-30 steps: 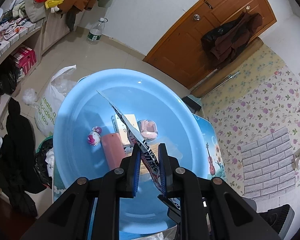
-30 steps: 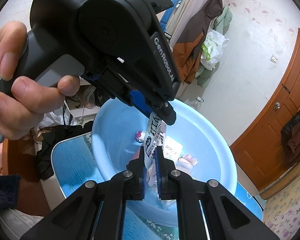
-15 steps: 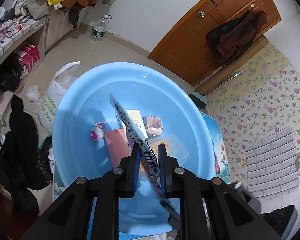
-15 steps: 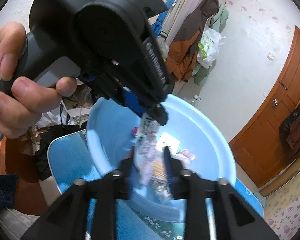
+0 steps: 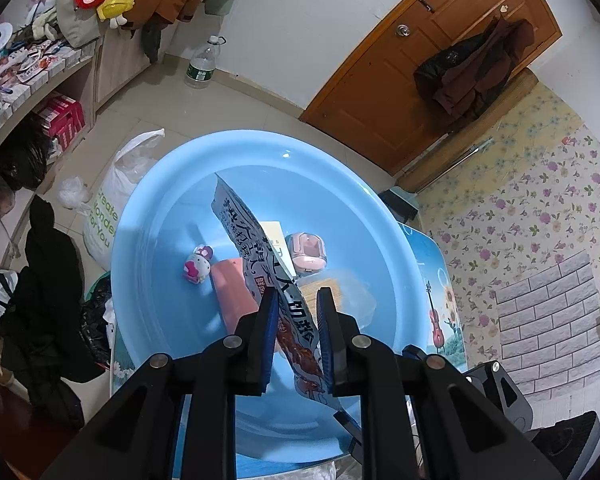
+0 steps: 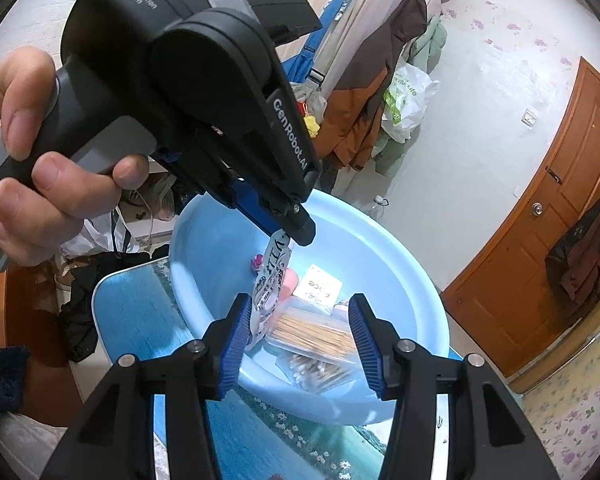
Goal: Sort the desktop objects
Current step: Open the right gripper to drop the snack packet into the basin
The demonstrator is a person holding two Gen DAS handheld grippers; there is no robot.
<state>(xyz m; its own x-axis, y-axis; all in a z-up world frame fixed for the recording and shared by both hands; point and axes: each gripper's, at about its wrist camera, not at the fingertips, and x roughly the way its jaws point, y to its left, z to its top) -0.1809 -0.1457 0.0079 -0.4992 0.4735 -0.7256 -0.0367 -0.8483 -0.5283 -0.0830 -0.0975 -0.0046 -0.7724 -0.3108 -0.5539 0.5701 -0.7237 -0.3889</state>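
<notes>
A long white printed snack packet (image 5: 252, 240) hangs over the light blue basin (image 5: 160, 220). My left gripper (image 5: 296, 300) is shut on its upper end. In the right wrist view the left gripper (image 6: 296, 232) pinches the packet (image 6: 272, 280) from above, with a hand (image 6: 40, 160) on its grip. My right gripper (image 6: 300, 312) sits lower, its jaws opening. The packet's lower end hangs by the left pad and is not pressed. Inside the basin lie a cat figurine (image 5: 197, 266), a pink block (image 5: 232, 296), a pink case (image 5: 306, 254), a white card (image 6: 320, 286) and a clear box of sticks (image 6: 316, 332).
The basin stands on a blue printed tabletop (image 6: 132, 312). Beyond it are a white plastic bag (image 5: 112, 208) and a water bottle (image 5: 202, 64) on the floor, shelves at the left, and a brown door (image 5: 420, 80) with a jacket hung on it.
My right gripper's jaws have spread apart and let go of the packet's lower end. The left gripper keeps its hold above the basin, and the packet has swung slightly.
</notes>
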